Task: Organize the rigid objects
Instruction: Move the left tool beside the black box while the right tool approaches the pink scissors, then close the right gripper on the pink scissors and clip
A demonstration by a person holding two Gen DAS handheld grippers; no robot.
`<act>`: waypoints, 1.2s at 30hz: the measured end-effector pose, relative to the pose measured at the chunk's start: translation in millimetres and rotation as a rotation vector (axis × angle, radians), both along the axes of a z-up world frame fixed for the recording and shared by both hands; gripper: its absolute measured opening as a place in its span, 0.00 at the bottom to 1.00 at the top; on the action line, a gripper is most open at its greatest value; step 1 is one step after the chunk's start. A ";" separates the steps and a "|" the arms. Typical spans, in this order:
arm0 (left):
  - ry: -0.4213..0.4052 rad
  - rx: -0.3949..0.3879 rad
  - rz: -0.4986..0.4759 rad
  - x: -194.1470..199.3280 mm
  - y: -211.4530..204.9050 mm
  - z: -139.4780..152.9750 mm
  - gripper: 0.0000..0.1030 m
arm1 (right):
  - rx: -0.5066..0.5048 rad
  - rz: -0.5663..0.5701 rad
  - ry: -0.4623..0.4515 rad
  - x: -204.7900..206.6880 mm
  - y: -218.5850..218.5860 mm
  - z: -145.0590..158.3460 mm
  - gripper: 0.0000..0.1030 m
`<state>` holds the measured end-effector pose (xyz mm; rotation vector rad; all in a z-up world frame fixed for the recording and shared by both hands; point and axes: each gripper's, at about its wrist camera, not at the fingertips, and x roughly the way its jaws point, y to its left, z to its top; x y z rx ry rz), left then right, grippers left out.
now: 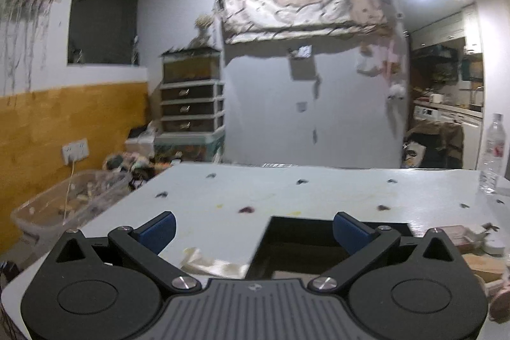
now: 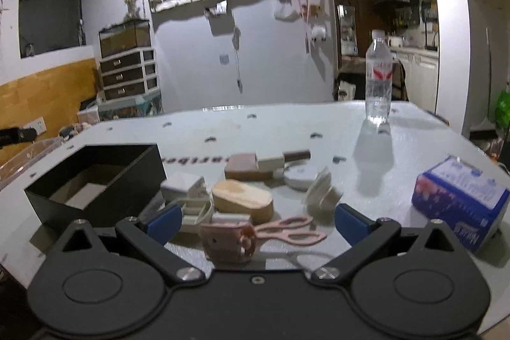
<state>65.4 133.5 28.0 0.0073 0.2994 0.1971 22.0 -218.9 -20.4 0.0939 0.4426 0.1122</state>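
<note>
both grippers' blue-tipped fingers spread wide, holding nothing: left gripper (image 1: 254, 230) above the open black rectangular box (image 1: 322, 241), right gripper (image 2: 258, 220) over pink plastic scissors (image 2: 291, 231) amid clutter on the pale surface (image 2: 277, 129).

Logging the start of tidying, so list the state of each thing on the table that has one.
Left gripper: open, empty.
Right gripper: open, empty.
Black box: open-topped, upright.
Bottle: upright, capped.
Scissors: lying flat, closed.
Blue carton: lying on its side.
</note>
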 end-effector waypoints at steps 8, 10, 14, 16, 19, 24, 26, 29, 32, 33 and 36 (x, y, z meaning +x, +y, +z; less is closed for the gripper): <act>0.146 -0.114 0.029 27.7 53.7 -18.0 0.99 | 0.023 0.043 0.042 15.9 14.6 -20.2 0.94; 0.184 -0.143 0.018 32.8 59.2 -23.9 0.93 | 0.022 0.064 0.049 19.5 19.9 -23.4 0.93; 0.262 -0.182 -0.045 43.2 59.3 -36.8 0.73 | 0.021 0.079 0.058 25.9 26.9 -28.6 0.93; 0.294 -0.175 -0.080 46.5 56.0 -42.6 0.60 | 0.024 0.105 0.072 29.4 29.6 -30.6 0.89; 0.341 -0.154 -0.115 54.5 47.3 -49.6 0.47 | 0.019 0.129 0.088 35.9 34.5 -33.9 0.84; 0.401 -0.112 -0.128 75.2 42.6 -53.0 0.26 | -0.022 0.093 0.093 46.5 37.0 -39.1 0.81; 0.424 -0.113 -0.140 81.0 43.1 -54.5 0.13 | -0.035 0.086 0.095 49.8 36.1 -40.6 0.81; 0.445 -0.102 -0.152 84.5 38.9 -57.1 0.06 | -0.060 0.088 0.093 52.8 37.8 -41.7 0.80; 0.437 -0.087 -0.152 82.3 36.4 -56.8 0.06 | -0.059 0.089 0.097 57.7 38.7 -42.8 0.77; 0.432 -0.091 -0.157 81.3 36.9 -56.8 0.05 | -0.053 0.091 0.099 59.0 38.5 -42.8 0.75; 0.431 -0.092 -0.162 78.8 36.6 -56.7 0.03 | -0.064 0.103 0.103 61.4 39.4 -43.9 0.65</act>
